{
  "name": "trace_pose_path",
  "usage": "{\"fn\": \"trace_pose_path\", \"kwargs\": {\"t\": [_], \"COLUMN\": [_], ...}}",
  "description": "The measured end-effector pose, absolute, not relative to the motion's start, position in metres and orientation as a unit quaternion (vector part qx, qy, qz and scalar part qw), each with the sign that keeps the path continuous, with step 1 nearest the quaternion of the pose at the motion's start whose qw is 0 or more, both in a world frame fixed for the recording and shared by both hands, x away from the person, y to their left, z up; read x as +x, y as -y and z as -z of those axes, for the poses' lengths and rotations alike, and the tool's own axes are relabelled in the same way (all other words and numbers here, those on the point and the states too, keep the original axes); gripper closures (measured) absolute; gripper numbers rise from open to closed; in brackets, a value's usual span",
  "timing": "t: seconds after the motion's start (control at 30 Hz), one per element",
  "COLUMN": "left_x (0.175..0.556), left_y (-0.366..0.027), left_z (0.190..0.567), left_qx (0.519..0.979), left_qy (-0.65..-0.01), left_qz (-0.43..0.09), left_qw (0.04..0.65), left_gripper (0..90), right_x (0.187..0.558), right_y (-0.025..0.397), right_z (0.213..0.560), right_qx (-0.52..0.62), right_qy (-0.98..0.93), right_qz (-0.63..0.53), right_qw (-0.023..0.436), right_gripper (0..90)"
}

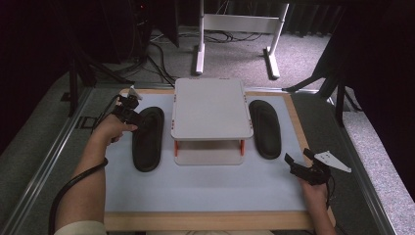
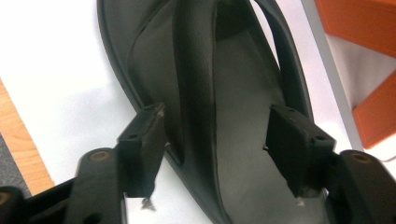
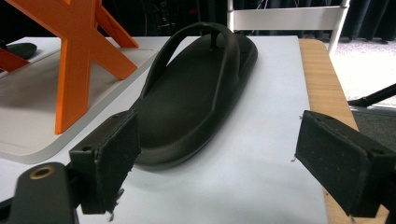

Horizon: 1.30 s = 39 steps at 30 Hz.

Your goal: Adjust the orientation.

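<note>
Left gripper (image 2: 212,142) jaws apart, straddling a strap of the left sandal (image 1: 148,138), just left of the rack (image 1: 210,110). Right gripper (image 3: 219,163) open, short of the right sandal (image 1: 265,128), right of the rack. Risk: jaws close on strap only, sandal swings or slips. No readable writing.

Looks like a lab: black curtains (image 1: 386,73), floor cables (image 1: 161,58) and white metal stand (image 1: 235,29) beyond the wood-framed white table (image 1: 205,188).

Two black sandals (image 1: 148,138) (image 1: 265,128) flank a grey shelf (image 1: 210,108) with orange legs (image 1: 177,148) on a white mat (image 1: 205,186).
</note>
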State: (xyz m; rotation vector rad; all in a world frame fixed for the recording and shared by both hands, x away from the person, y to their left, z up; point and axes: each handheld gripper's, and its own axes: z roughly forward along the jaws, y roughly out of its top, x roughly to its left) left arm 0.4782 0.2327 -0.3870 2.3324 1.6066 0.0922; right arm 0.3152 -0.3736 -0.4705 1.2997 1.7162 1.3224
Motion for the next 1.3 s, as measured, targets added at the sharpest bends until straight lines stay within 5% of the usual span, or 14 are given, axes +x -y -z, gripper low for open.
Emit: {"fn": "trace_pose_path", "kwargs": {"t": [0.77, 0.93, 1.3], "left_x": [0.502, 0.501, 0.499], "left_y": [-0.225, -0.23, -0.23], "left_z": [0.418, 0.42, 0.415], "left_qx": [0.808, 0.798, 0.795], "left_qy": [-0.574, -0.585, -0.589], "left_qz": [-0.013, -0.017, -0.024], "left_qw": [0.133, 0.14, 0.142], "left_gripper": [53.8, 69.0, 70.9], "right_x": [0.316, 0.315, 0.315], "right_y": [0.372, 0.372, 0.372], "right_z": [0.471, 0.471, 0.471], "right_qx": [0.489, 0.489, 0.489], "right_qy": [-0.65, -0.65, -0.649], "right_qz": [-0.495, -0.494, -0.494], "right_qw": [0.305, 0.307, 0.308], "right_gripper": [13.0, 13.0, 12.9]}}
